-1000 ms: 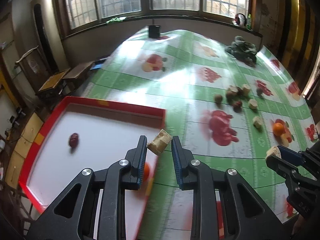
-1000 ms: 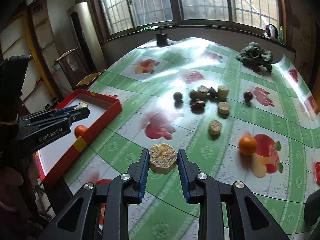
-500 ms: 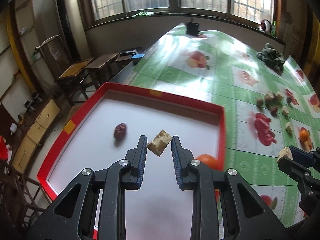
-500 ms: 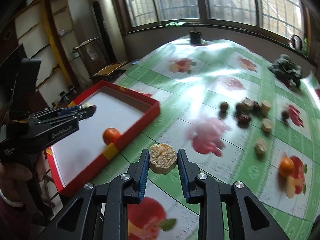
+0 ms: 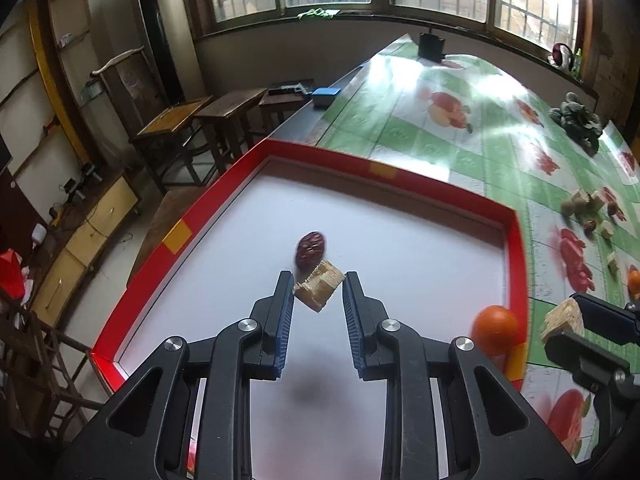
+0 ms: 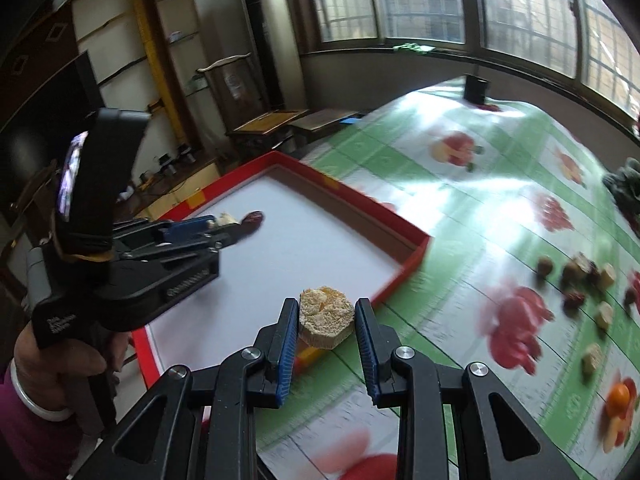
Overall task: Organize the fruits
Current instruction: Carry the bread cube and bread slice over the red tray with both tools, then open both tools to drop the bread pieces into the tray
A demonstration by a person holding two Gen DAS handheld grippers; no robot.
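Observation:
My left gripper (image 5: 318, 289) is shut on a small tan fruit chunk (image 5: 320, 290), held above the white floor of the red-rimmed tray (image 5: 516, 248). Just beyond that chunk a dark red date (image 5: 310, 249) lies in the tray, and an orange (image 5: 494, 329) rests against the tray's right wall. My right gripper (image 6: 327, 322) is shut on a pale crumbly hexagonal fruit slice (image 6: 325, 321), above the tray's near corner (image 6: 418, 248) and the tablecloth. The left gripper (image 6: 218, 226) shows in the right wrist view, over the tray. The right gripper's tip with its slice (image 5: 560, 320) appears in the left wrist view.
Several loose fruit pieces (image 6: 580, 276) and an orange (image 6: 618, 398) lie on the green fruit-print tablecloth (image 6: 460, 208) to the right. A dark cup (image 5: 431, 45) stands at the table's far end. Wooden stools (image 5: 224, 112) stand beyond the table's left edge. A hand (image 6: 60, 364) holds the left gripper.
Both grippers have swung left toward the tray. The left one now hangs deeper over the tray floor near the date; the right one has come from the open tablecloth up to the tray's near corner.

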